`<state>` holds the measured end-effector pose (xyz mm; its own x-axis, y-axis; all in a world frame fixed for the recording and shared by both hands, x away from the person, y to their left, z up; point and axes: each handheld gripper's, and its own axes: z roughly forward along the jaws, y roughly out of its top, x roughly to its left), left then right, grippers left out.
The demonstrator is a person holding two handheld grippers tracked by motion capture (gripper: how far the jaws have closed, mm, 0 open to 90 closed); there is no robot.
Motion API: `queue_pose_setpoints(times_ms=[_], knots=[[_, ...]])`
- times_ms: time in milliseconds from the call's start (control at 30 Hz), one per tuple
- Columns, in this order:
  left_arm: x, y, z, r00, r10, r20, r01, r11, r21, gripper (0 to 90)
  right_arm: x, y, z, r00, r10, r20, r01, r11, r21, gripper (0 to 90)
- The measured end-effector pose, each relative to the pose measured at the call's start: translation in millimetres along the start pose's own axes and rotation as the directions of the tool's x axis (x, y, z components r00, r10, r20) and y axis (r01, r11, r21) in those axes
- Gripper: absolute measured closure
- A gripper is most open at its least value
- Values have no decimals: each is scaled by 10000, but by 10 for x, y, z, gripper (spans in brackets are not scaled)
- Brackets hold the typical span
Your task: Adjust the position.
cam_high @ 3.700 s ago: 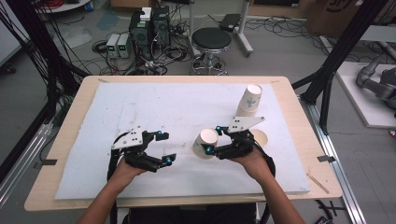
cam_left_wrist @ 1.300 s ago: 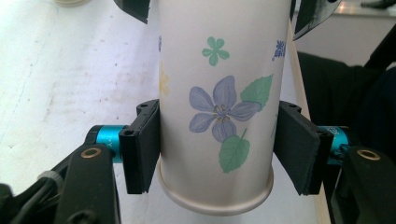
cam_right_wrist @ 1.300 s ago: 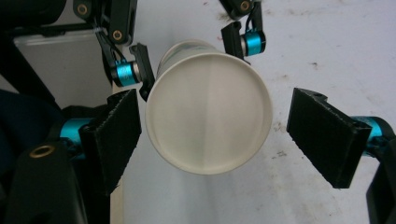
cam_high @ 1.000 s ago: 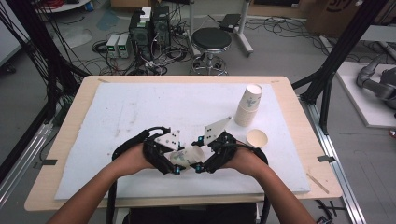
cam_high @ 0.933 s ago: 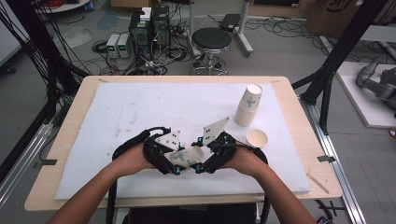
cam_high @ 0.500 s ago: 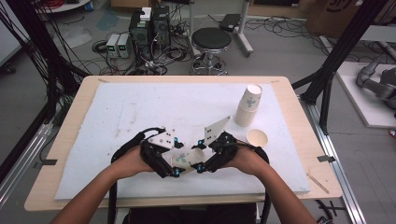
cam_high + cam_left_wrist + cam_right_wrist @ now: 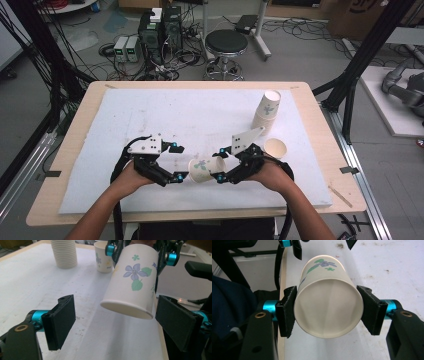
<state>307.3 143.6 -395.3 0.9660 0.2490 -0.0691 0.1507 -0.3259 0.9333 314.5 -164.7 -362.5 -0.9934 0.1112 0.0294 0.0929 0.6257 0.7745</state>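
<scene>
flowered paper cup [image 7: 202,170] lying sideways, clamped at its base end between the closed fingers of the right gripper [image 7: 221,165]; its empty mouth lies between the wide-open fingers of the left gripper [image 7: 181,162], touching neither. left gripper view: cup stack [image 7: 64,253] and a single upright cup [image 7: 102,256] beyond, on the counter [image 7: 30,282].
</scene>
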Motion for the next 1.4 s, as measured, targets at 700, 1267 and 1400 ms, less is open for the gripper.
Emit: queue_pose_setpoints(times_ms=[700,1267,1400], knots=[[-35,-115,61,9996,-250,116,264,9905,-1350,163,40,-224,-94,9986,498,162,-471,9895,-1364,375],[-77,-69,220,9970,-69,766,203,9843,-1752,163,30,-207,-86,9975,633,-312,-685,9746,-2131,376],[-83,-62,225,9960,-38,888,206,9817,-1891,162,18,-205,-96,9956,745,-563,-861,9661,-2435,376]])
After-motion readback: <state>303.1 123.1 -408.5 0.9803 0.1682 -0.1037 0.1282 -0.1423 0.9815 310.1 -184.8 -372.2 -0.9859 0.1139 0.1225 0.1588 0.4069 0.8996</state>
